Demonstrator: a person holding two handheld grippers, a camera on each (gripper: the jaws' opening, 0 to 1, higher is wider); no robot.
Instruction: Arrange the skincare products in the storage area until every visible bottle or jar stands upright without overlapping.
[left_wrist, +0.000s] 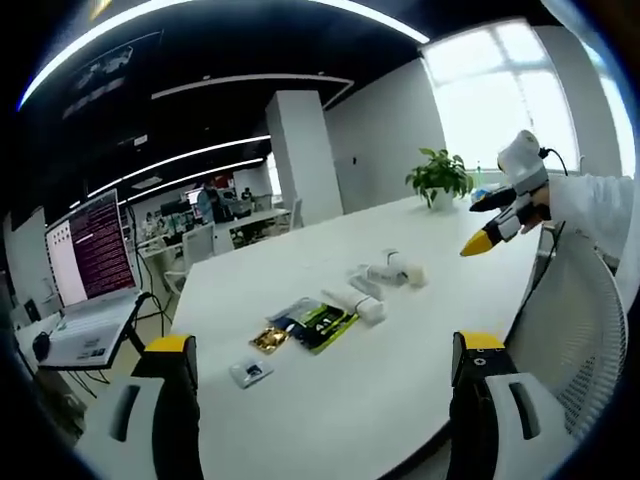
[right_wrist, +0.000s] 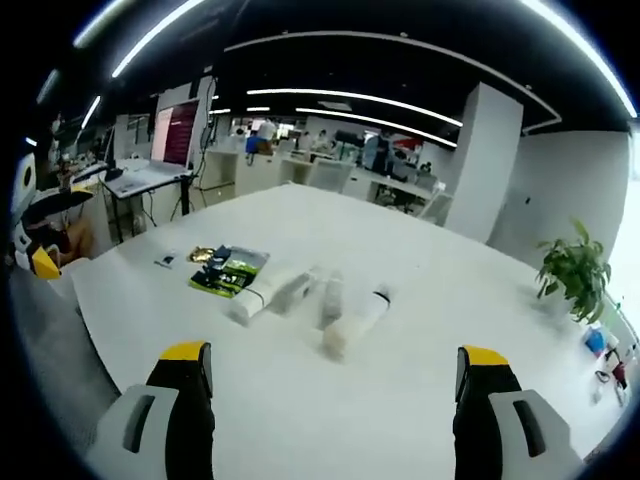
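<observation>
In the left gripper view we see our left gripper (left_wrist: 325, 385) nearest, jaws spread wide w/ nothing between them, over the near edge of the white table (left_wrist: 400, 400). A bit further on the table lies a small sachet (left_wrist: 249, 373), then a gold packet (left_wrist: 270, 339) touching a green-black packet (left_wrist: 322, 326). Behind these the skincare products lie on their sides: a white tube (left_wrist: 357, 303), then more white bottles (left_wrist: 392, 272) close together, approx. mid-table. To the right, above a white mesh chair (left_wrist: 575, 330), the right gripper (left_wrist: 478, 243) comes in, held by a hand in a white sleeve (left_wrist: 600, 205); whether its yellow tips are apart we cannot tell here. Far back stand a potted plant (left_wrist: 440, 178) and, at left, a laptop (left_wrist: 90, 270).

In the right gripper view the right gripper (right_wrist: 330, 400) also has its jaws spread, empty. Beyond it, the white bottles (right_wrist: 352, 320) lie flat, none upright, beside the packets (right_wrist: 228, 270).
</observation>
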